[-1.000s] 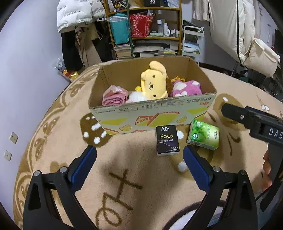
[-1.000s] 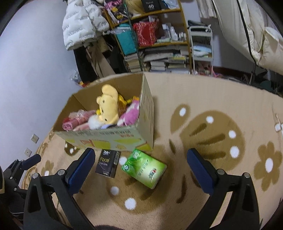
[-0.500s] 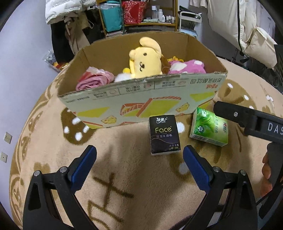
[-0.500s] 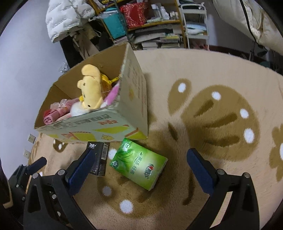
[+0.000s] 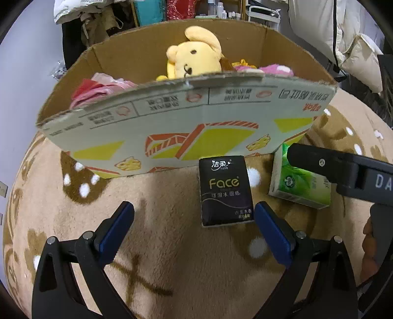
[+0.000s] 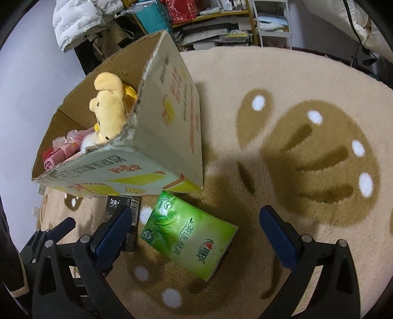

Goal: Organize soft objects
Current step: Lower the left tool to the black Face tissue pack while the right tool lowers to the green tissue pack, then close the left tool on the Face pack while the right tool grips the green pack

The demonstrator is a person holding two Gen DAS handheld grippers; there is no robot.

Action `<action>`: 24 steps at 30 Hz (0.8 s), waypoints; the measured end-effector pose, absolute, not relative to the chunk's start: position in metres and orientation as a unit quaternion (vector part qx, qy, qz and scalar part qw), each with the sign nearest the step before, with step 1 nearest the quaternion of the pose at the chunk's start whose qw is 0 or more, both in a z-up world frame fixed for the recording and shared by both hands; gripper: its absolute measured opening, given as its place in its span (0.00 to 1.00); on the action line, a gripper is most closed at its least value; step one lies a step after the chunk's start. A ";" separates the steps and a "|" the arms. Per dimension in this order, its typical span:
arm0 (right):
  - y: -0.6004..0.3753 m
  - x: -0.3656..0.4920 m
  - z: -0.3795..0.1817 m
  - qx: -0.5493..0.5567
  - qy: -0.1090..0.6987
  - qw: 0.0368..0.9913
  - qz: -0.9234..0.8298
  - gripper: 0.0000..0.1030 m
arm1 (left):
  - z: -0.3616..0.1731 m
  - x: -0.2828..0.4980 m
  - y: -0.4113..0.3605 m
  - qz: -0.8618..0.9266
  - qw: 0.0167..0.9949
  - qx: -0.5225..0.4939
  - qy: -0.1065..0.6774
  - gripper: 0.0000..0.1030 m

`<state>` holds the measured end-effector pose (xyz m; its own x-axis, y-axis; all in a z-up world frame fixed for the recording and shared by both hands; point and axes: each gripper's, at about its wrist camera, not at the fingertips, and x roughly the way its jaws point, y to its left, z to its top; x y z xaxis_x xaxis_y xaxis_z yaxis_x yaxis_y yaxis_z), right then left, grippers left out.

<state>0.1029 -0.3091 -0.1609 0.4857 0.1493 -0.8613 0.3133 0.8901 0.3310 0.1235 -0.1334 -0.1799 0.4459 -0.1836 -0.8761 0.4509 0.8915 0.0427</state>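
Your left gripper [image 5: 194, 220] hangs wide open and empty over the rug [image 5: 172, 270] in the left wrist view, its blue pads [image 5: 115, 228] spread to either side. The black pack [image 5: 225, 191], marked "Face", lies flat on the rug just ahead of the right pad, its far end touching or nearly touching the front wall of the box [image 5: 186, 127]. The green pack [image 5: 298, 187] lies to the right of the black one, near the box's front right corner, and part of it is hidden behind your right gripper [image 5: 343, 175], which crosses in from the right edge. Inside the box, a yellow plush [image 5: 194, 60] sits upright against the back wall, a pink bundle [image 5: 98, 92] lies at the left, and a pink toy [image 5: 275, 70] shows at the right, mostly hidden by the front wall.

In the right wrist view, your right gripper [image 6: 195, 227] is likewise spread wide and holds nothing. The green pack [image 6: 189, 233] lies on the rug [image 6: 307, 171] between the two pads, closer to the left one, turned at an angle, just below the box [image 6: 172, 117] corner. The black pack [image 6: 122, 205] sits left of it, partly hidden behind the left pad [image 6: 111, 230]. The yellow plush [image 6: 109, 110] and pink bundle [image 6: 61, 152] show over the box rim. Your left gripper [image 6: 52, 232] appears at the lower left. Shelves [image 6: 221, 22] and a white jacket [image 6: 81, 19] stand behind.
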 end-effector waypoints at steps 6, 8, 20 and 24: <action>-0.304 0.109 -0.168 0.219 0.518 0.825 -0.047 1.00 | -0.190 0.132 -0.138 -0.195 0.832 0.138 0.500 0.95; -0.303 0.109 -0.169 0.221 0.516 0.826 -0.048 1.00 | -0.193 0.133 -0.141 -0.195 0.831 0.141 0.502 0.95; -0.299 0.108 -0.174 0.225 0.521 0.821 -0.060 0.96 | -0.210 0.141 -0.152 -0.186 0.827 0.141 0.511 0.95; -0.292 0.110 -0.176 0.211 0.531 0.818 -0.069 0.92 | -0.214 0.138 -0.154 -0.187 0.830 0.143 0.505 0.91</action>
